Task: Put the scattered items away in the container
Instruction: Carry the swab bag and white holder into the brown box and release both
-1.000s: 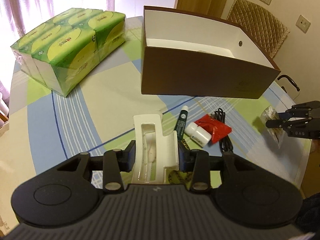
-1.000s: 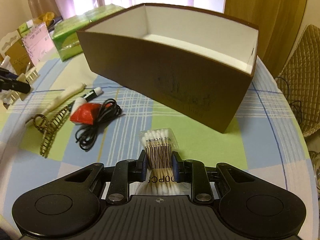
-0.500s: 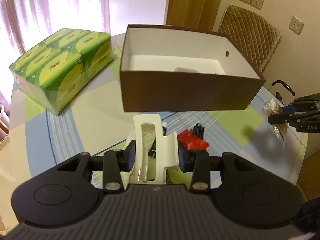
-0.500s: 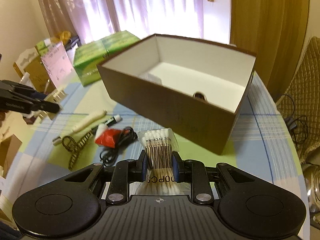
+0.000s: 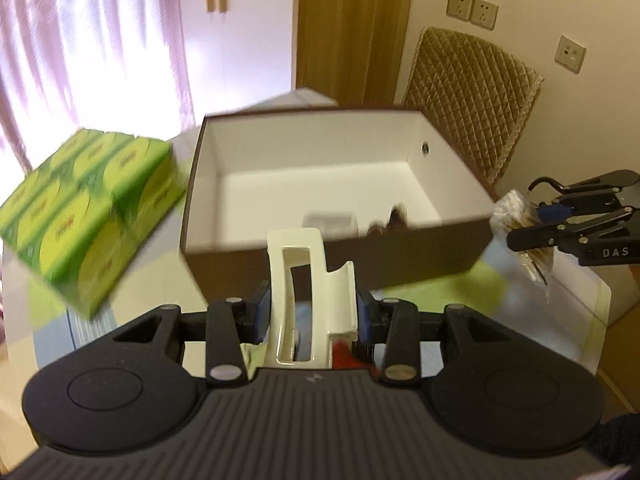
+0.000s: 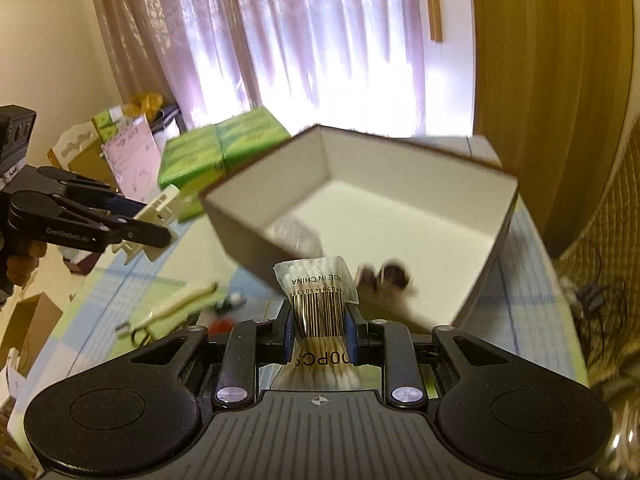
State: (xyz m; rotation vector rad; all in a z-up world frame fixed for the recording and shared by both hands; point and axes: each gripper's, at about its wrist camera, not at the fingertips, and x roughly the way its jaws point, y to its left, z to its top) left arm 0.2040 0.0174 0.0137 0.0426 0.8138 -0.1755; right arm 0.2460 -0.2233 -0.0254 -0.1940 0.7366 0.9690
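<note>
From the left wrist, the left gripper (image 5: pixel 312 312) clamps a white holder (image 5: pixel 308 280) before the box (image 5: pixel 320 184) on a checked tablecloth (image 5: pixel 500 304); curtains (image 5: pixel 80 48) behind. From the right wrist, the right gripper (image 6: pixel 318 330) pinches a swab packet (image 6: pixel 316 296) near the box (image 6: pixel 400 208); clutter (image 6: pixel 180 304) lies left.

The brown box (image 5: pixel 332 256) stands open at the top, and most of its white floor is bare; only a few small blurred things lie near the front wall. That front wall rises between both grippers and the inside. The green tissue packs (image 5: pixel 92 216) stand just beside the box's left side. The chair back (image 5: pixel 472 92) stands close behind its right far corner. Scattered small items (image 6: pixel 180 304) lie on the worktop (image 6: pixel 200 248) left of the box.
</note>
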